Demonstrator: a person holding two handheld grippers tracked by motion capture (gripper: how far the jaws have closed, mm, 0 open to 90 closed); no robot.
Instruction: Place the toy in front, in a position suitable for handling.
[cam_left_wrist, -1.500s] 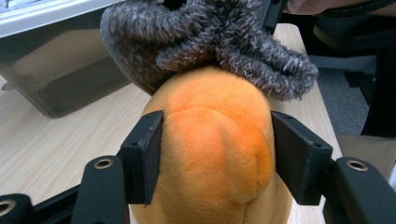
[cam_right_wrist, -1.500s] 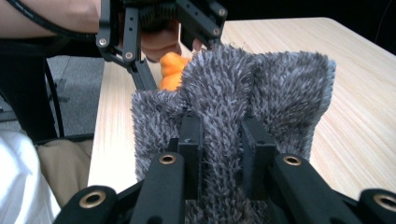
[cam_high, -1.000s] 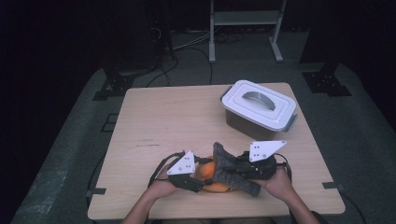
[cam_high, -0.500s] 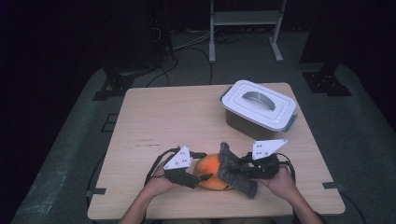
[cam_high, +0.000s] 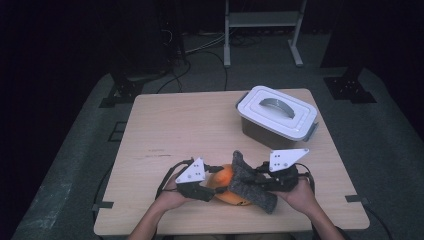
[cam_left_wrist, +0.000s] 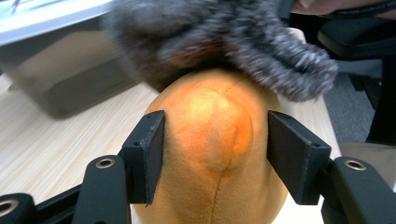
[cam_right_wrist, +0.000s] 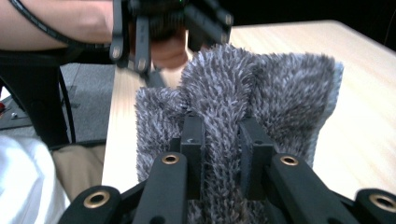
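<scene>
An orange plush thing lies near the table's front edge between both grippers. My left gripper is shut on it; in the left gripper view its jaws clasp the rounded orange body from both sides. A grey fuzzy cloth lies draped over the plush's right side, and my right gripper is shut on it. In the right gripper view the jaws pinch a fold of the grey cloth, with the left gripper just beyond. The cloth hangs over the plush top.
A grey box with a white handled lid stands shut at the table's back right, also seen as the box behind the plush. The wooden table is bare at left and middle. Cables and stand legs lie on the floor beyond.
My left gripper has shifted slightly left, so more of the orange plush shows beside the grey cloth. The right gripper has barely moved.
</scene>
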